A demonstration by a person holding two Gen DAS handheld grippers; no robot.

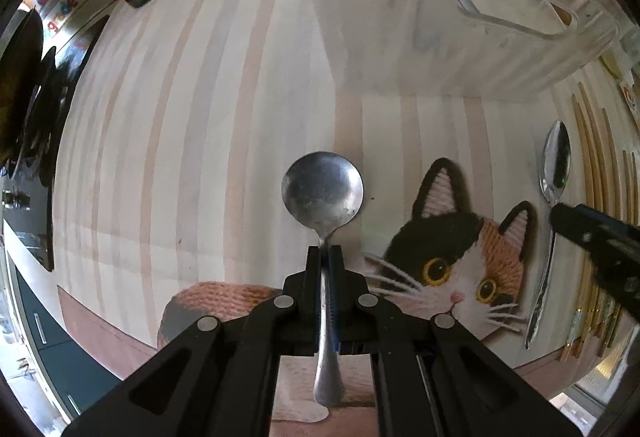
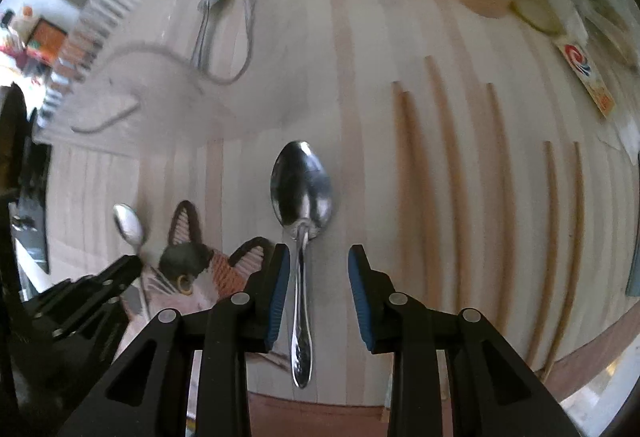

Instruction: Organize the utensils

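Now the left gripper [image 1: 325, 257] clamps the round spoon [image 1: 322, 193] for carrying, while the right gripper [image 2: 319, 269] gapes around the oval spoon [image 2: 301, 189], centre frame.

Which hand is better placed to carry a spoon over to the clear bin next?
Left. The left tongs are shut on the round spoon, with the clear bin just ahead. The right tongs stand open around the oval spoon, not gripping it yet.
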